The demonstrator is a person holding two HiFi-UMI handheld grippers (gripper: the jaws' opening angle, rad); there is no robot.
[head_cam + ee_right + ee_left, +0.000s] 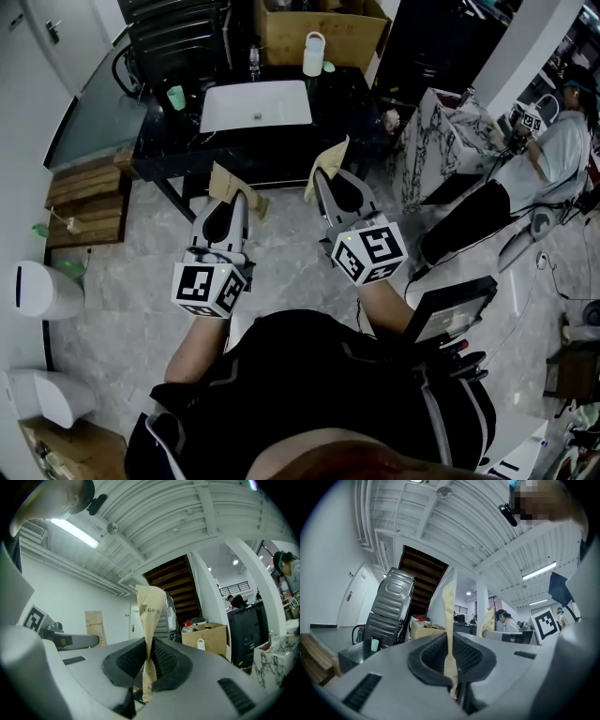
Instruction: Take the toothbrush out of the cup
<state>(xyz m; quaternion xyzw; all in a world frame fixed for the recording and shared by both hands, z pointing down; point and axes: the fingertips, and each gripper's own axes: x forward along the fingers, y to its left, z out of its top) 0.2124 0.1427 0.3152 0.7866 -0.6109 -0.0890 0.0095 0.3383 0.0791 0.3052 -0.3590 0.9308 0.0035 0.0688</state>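
left gripper point(236, 199) and right gripper point(325, 180) held level mid-frame, each clamped on a paper slip point(330, 161) (green cup point(176, 97) well apart, upper left).

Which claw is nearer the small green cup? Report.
Left. The left claw, pinching a tan paper strip, is in front of the small green cup, slightly right; the right claw, pinching a printed paper wrapper, sits past the white sink.
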